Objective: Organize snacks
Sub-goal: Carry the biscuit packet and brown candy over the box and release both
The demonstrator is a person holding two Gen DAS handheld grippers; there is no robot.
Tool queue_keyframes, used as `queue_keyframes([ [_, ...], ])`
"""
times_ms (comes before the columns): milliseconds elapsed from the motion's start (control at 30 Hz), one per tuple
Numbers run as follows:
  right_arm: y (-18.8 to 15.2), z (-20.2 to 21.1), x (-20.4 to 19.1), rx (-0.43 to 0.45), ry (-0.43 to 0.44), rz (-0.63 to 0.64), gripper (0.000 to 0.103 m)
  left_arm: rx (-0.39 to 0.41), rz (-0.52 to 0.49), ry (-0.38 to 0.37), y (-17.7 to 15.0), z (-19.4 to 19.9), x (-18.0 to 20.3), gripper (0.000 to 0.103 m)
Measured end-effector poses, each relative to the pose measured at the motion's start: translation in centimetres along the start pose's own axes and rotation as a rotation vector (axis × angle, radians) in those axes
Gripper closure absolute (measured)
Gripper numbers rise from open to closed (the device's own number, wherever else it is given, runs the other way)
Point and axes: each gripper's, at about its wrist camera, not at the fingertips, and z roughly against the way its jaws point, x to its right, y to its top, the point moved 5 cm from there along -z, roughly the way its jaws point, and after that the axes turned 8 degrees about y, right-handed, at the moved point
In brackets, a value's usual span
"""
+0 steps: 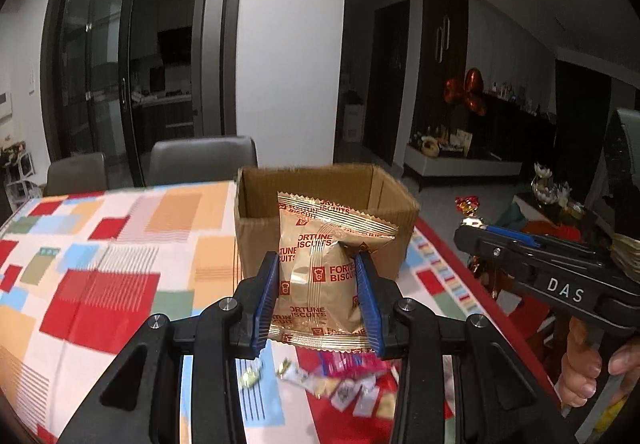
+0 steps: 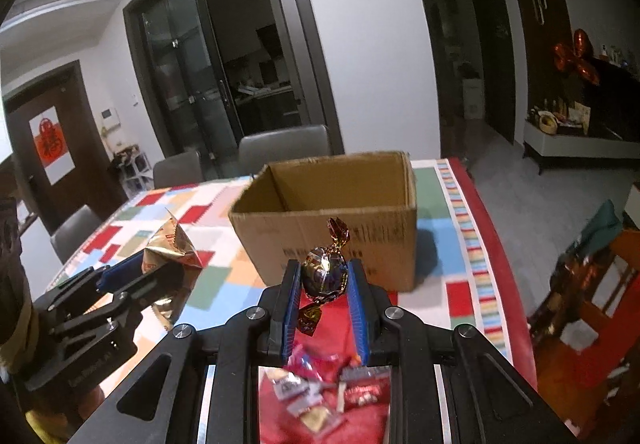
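Left gripper (image 1: 318, 300) is clamped on a gold Fortune Biscuits packet (image 1: 320, 276), held upright above the bench (image 1: 100, 264), just short of the near wall of the open cardboard box (image 1: 256, 244). To drop it cleanly, I would lift until the packet's lower seal clears the rim, carry it over the middle of the opening, then let go. Right gripper (image 2: 325, 276) is closed around a foil-wrapped candy (image 2: 325, 270) with twisted ends, also near the box's front wall (image 2: 360, 240). It looks wise to bring one load in at a time so the two grippers do not collide. Loose wrapped snacks (image 2: 316, 392) lie on the bench below, still to be collected.
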Motion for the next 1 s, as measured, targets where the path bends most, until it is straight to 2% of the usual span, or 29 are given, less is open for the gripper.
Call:
queue_keyframes([
  [433,7.6,-3.2,0.6,0.022,0.047,0.026,0.079,0.056,0.026,-0.018,7.8,-3.8,-0.9,0.065],
  [667,10.3,-5.8,1.1,0.001,0.063,0.041,0.079,0.004,0.051,-0.044,10.8,-7.6,-1.3,0.065],
  [833,11.3,-8.3,2.0,-0.052,0.082,0.031,0.079,-0.064,0.063,-0.101,11.6,-10.9,-1.3,0.065],
  [1000,11.5,-10.8,3.4,-0.098,0.064,0.007,0.079,-0.116,0.06,-0.088,12.0,-13.5,-1.1,0.065],
])
